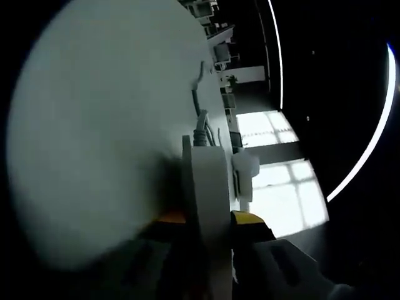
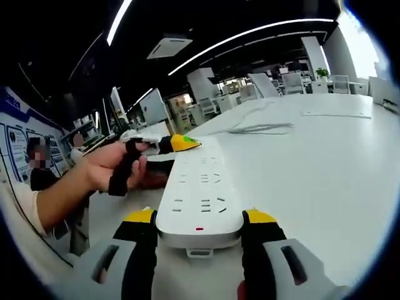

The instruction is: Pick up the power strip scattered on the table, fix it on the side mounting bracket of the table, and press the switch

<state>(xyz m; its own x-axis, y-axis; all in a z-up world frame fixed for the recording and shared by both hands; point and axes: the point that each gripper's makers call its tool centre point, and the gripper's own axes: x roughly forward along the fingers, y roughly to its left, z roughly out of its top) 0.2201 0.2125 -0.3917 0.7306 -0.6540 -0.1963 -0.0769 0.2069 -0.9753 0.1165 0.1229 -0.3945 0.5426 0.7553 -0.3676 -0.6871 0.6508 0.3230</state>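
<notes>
ceiling light strips point(image 2: 250, 32) | air vent point(image 2: 169, 46) | wall posters point(image 2: 12, 147) | chairs point(image 2: 340, 82), possibly, far back

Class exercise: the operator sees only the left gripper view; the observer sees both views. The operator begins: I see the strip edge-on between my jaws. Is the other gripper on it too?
Observer: Yes. In the right gripper view the right gripper has one end of the strip between its jaws.
Operator: Which way does the socket face point?
Observer: Away from the table; the sockets show to the right camera.
Operator: Any mark on that end?
Observer: A small red mark on the end edge.
</notes>
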